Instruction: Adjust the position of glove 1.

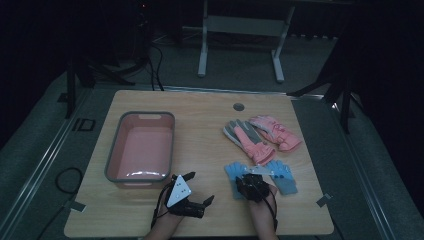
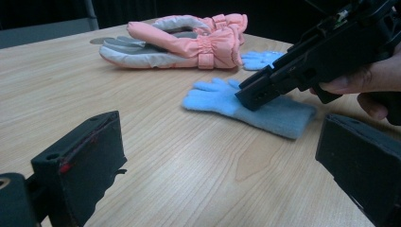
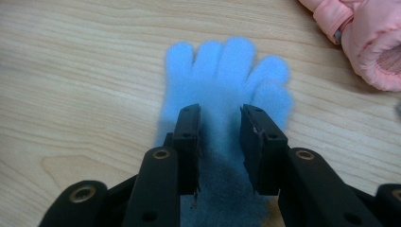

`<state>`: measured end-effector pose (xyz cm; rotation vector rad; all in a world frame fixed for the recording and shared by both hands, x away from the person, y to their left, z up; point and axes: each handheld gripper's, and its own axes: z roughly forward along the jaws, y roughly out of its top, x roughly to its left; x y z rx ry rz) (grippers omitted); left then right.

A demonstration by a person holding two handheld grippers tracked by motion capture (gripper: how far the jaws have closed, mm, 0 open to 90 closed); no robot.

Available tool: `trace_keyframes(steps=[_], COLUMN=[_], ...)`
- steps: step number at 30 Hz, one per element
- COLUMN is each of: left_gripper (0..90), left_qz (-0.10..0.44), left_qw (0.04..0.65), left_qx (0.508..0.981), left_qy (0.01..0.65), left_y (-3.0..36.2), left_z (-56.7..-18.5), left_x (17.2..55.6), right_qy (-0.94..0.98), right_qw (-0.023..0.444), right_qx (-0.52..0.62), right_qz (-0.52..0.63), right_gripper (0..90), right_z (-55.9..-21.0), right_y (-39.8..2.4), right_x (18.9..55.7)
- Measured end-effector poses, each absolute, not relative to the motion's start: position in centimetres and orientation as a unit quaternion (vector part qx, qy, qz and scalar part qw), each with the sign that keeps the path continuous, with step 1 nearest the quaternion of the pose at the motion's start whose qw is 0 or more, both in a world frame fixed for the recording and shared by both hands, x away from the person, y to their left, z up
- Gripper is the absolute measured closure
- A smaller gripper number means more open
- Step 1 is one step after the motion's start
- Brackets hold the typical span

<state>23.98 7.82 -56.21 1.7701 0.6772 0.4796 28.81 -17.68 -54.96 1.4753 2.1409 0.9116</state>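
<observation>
Two grippers we hold: right gripper (image 3: 220,142) over blue glove (image 3: 224,78) lying flat on table (image 1: 200,150), jaws slightly apart, straddling palm; left gripper (image 1: 197,190) idle, jaws wide apart.

A pink tub (image 1: 140,148) with a grey rim is sitting empty on the left half of the wooden desk (image 1: 200,150). A pair of pink ski gloves (image 1: 261,134) is lying overlapped toward the right. A white-legged frame (image 1: 240,30) is standing behind.
</observation>
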Motion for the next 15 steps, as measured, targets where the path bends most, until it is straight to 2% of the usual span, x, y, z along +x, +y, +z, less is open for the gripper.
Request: trace_keyframes(steps=[8, 15], left_gripper=[2.1, 2.1], left_qz=[0.202, 0.202], left_qw=[0.559, 0.559], left_qx=[0.751, 0.751], left_qy=[0.287, 0.287], left_y=[7.8, 7.8], left_z=[-56.2, -56.2], left_x=[24.0, 24.0], right_qy=[0.769, 0.789], right_qw=[0.191, 0.181], right_qx=[0.506, 0.472], right_qz=[0.341, 0.349], right_gripper=[57.7, 58.7], right_z=[-53.7, -52.1], right_y=[-17.7, -19.7], right_x=[28.7, 29.5])
